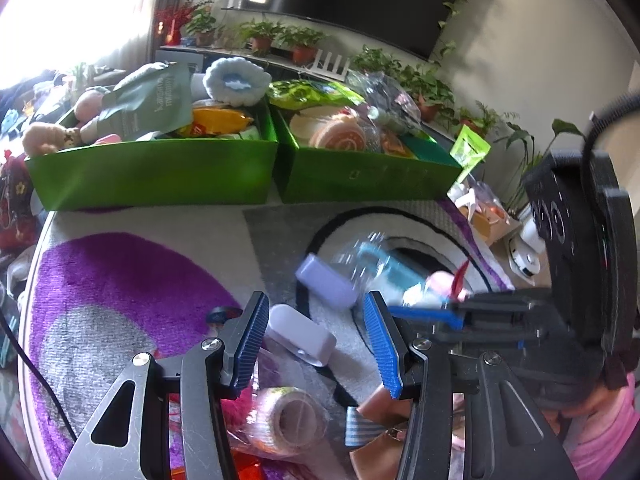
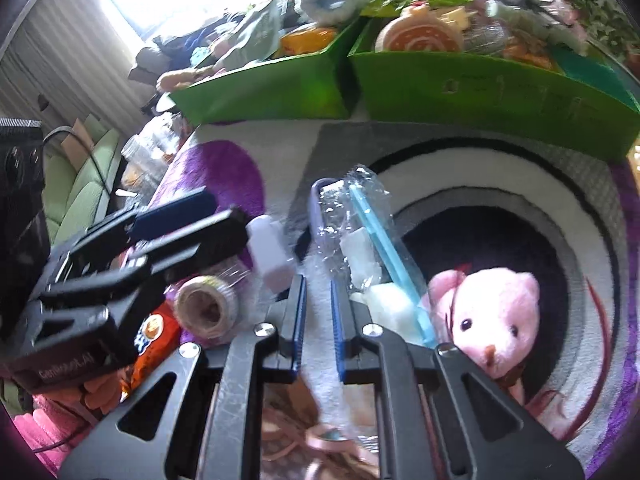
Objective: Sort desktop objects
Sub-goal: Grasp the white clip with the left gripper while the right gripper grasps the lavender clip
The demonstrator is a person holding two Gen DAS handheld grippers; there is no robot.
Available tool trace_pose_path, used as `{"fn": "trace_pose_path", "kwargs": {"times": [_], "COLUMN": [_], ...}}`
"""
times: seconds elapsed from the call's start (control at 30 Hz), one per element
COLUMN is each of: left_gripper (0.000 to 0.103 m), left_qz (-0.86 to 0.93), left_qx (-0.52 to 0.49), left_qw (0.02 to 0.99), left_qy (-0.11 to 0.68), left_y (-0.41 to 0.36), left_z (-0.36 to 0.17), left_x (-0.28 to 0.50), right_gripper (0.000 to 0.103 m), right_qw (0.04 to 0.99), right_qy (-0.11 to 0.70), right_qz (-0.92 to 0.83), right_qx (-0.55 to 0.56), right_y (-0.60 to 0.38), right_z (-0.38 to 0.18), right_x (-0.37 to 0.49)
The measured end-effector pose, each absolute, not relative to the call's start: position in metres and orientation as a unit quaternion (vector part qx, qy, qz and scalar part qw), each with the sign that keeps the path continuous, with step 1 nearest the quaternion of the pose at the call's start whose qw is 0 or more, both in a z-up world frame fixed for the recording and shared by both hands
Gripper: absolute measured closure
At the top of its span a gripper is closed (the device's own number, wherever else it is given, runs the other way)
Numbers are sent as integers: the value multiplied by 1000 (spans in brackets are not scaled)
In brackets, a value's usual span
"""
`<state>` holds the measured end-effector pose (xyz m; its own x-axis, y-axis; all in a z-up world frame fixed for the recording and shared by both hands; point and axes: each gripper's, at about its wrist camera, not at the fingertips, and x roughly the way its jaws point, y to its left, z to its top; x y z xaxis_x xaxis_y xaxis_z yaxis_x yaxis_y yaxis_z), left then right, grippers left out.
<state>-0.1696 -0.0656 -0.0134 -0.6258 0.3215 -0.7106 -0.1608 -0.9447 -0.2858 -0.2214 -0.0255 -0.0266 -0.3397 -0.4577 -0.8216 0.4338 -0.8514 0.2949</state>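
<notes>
Nearest the lens in the right wrist view, the right gripper point(image 2: 319, 320) hangs low over the rug point(image 2: 460, 168) with its blue-padded jaws drawn close together, a narrow strip of white pile visible between them and nothing clamped. Just beyond its right finger lies a clear plastic packet point(image 2: 360, 220) holding a light blue stick and white blocks, and beside that a pink plush bear point(image 2: 496, 316) lies on the rug's dark centre. To the left sit a roll of tape point(image 2: 206, 306) in wrap and a small white case point(image 2: 270, 254).

The left gripper point(image 1: 316, 340) stands wide apart, empty, with the white case point(image 1: 302, 336) lying on the rug between its fingers. A lilac box point(image 1: 326, 282) rests just past it, touching the clear packet point(image 1: 376, 264). The tape roll point(image 1: 290, 410) lies below the jaws.

Two green bins point(image 1: 160, 172) stand side by side at the rug's far edge, both heaped with toys and packets.
</notes>
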Motion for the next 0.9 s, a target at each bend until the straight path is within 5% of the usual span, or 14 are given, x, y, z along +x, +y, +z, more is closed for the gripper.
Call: {"fn": "trace_pose_path", "kwargs": {"times": [0.37,0.53,0.9], "left_gripper": [53,53,53], "left_qz": [887,878,872], "left_qx": [-436,-459,-476], "left_qw": [132,113,75], "left_qy": [-70,-69,-83], "left_y": [-46,-48,-51], "left_z": [-27,-41,-52], "left_x": [-171,-171,-191], "right_gripper": [89,74,73], "right_qw": [257,264,269], "right_qy": [-9,8,25], "right_qz": [-830,-829,-825], "right_qx": [495,493,496], "right_y": [-18,-27,-47], "right_z": [-25,-24,-25], "right_x": [-233,-238,-255]}}
